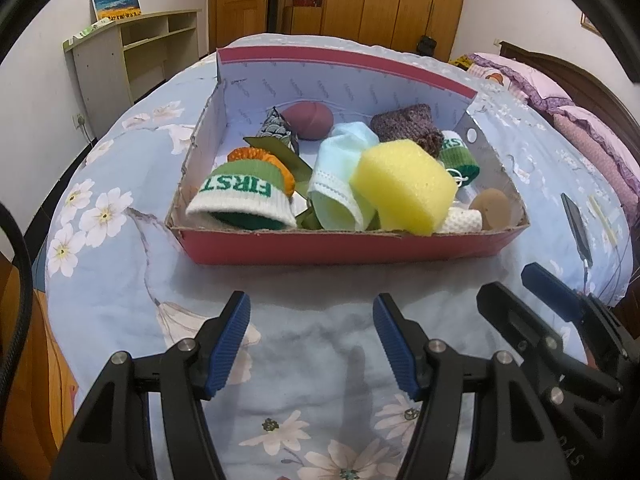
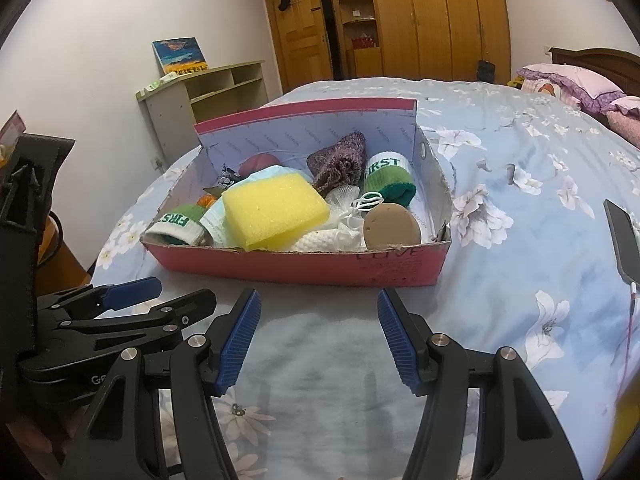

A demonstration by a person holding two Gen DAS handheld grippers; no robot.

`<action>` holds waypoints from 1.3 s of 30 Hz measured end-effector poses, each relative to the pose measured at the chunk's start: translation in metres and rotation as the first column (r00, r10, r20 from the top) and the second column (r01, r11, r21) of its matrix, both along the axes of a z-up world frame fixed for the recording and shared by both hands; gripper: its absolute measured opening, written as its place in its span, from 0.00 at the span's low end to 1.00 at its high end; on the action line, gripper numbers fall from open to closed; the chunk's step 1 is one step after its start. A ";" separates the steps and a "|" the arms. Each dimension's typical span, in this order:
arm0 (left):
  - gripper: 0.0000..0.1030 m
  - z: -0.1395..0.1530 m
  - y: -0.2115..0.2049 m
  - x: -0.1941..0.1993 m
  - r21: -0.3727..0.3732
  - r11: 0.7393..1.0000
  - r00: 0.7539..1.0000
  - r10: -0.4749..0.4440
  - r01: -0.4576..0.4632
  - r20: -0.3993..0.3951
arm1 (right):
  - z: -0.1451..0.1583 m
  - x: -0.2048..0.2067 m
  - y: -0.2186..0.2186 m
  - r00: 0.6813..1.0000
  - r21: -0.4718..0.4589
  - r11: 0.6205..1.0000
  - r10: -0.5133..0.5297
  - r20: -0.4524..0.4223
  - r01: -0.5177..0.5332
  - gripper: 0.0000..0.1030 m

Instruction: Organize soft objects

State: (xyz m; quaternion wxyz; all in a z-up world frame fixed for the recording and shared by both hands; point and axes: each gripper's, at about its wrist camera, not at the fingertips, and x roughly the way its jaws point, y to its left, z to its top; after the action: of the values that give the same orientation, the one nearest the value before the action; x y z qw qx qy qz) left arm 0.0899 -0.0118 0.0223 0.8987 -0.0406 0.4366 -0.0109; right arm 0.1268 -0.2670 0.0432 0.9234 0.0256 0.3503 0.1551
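Two tools, left tool (image 1: 311,306) and right tool (image 2: 318,302), gape empty short of the box's near rim (image 1: 340,236).

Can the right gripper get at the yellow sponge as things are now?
Probably yes. The sponge lies on top of the pile at the near wall of the box, uncovered. The right gripper is open and empty, with only bare bedspread before it.

Floral bed (image 2: 500,168), red box (image 2: 304,268), phone (image 2: 624,236)
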 end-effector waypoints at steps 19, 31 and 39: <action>0.66 -0.001 0.000 0.000 0.004 1.000 1.000 0.000 0.000 -0.006 | 0.000 0.000 0.000 1.000 0.001 1.000 -0.001 -0.001 0.001 0.60; 0.66 -0.005 0.000 -0.001 0.006 1.000 1.000 -0.002 0.002 -0.009 | 0.000 0.000 0.000 1.000 0.002 1.000 -0.001 -0.002 0.001 0.60; 0.66 -0.006 0.000 -0.001 0.007 1.000 1.000 -0.001 0.002 -0.011 | 0.000 0.000 0.000 1.000 0.002 1.000 -0.001 -0.002 0.001 0.60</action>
State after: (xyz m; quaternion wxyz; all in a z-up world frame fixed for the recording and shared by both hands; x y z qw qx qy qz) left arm 0.0887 -0.0123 0.0163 0.8963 -0.0373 0.4417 -0.0098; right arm 0.1266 -0.2673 0.0429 0.9230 0.0270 0.3512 0.1549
